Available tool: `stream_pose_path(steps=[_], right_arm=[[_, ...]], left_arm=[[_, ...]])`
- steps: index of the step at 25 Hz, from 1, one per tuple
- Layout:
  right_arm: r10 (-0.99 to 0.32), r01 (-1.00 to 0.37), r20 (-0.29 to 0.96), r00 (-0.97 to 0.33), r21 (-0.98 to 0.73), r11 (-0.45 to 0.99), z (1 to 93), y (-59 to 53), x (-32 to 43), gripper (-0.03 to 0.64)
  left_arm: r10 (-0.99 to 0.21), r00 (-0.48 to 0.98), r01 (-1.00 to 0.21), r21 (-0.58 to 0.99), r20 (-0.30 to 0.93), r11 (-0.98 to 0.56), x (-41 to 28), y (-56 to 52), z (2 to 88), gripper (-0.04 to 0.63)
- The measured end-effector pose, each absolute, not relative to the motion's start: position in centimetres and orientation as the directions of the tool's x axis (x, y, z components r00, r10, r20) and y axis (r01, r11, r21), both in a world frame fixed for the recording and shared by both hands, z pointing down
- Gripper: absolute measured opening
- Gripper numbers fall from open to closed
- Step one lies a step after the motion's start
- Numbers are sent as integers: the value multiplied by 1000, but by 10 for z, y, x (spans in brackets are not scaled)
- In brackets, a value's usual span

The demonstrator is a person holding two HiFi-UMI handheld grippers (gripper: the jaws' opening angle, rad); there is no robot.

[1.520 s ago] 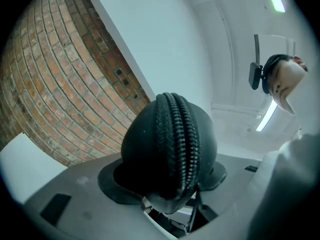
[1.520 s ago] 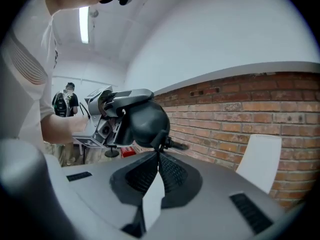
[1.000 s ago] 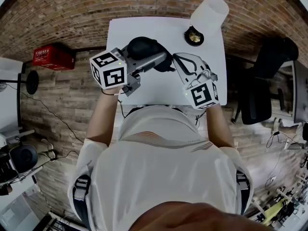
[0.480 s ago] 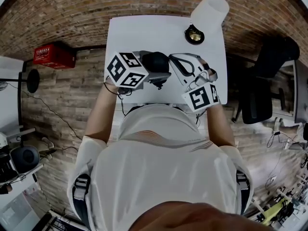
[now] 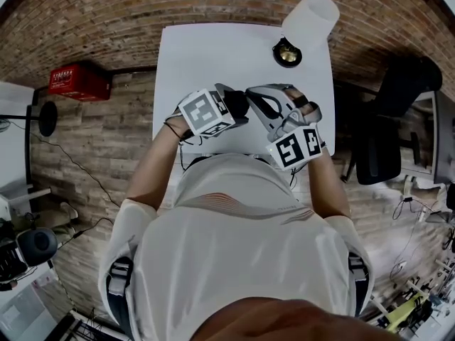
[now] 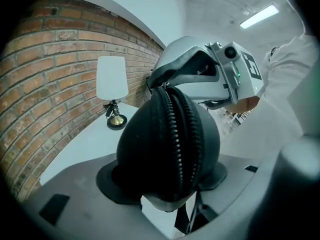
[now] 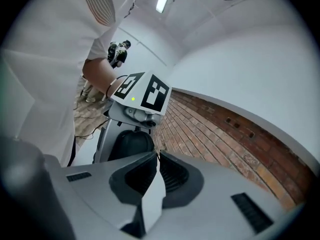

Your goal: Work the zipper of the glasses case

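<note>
A black oval glasses case is held over the white table, near its front edge. My left gripper is shut on it. In the left gripper view the case fills the space between the pads, and its closed zipper faces the camera. My right gripper meets the case's far end, and its tips touch the top of the zipper line. The right gripper view shows those jaws almost together and just starting to part. No zipper pull shows between them, and the case lies just beyond.
A white lamp with a brass base stands at the table's far right corner. Left of the table a red box sits on the brick floor. A black chair stands to the right.
The left gripper has swung the case from the table's left side toward the middle and turned it. The right gripper has shifted slightly left to meet the case's end.
</note>
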State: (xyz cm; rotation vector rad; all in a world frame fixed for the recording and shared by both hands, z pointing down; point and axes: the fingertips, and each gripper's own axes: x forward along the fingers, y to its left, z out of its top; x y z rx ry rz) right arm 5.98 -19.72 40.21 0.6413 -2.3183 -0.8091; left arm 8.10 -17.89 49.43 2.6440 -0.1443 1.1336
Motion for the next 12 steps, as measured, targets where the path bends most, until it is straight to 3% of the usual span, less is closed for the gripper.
stream_pose_path(steps=[7, 12], right_arm=[[-620, -398, 299, -726, 552, 733, 387, -210, 66, 93], [-731, -604, 221, -645, 439, 665, 374, -239, 102, 91]], left_arm=[[-161, 789, -280, 113, 592, -953, 82, -206, 470, 262], [-419, 829, -488, 113, 371, -865, 56, -250, 420, 262]])
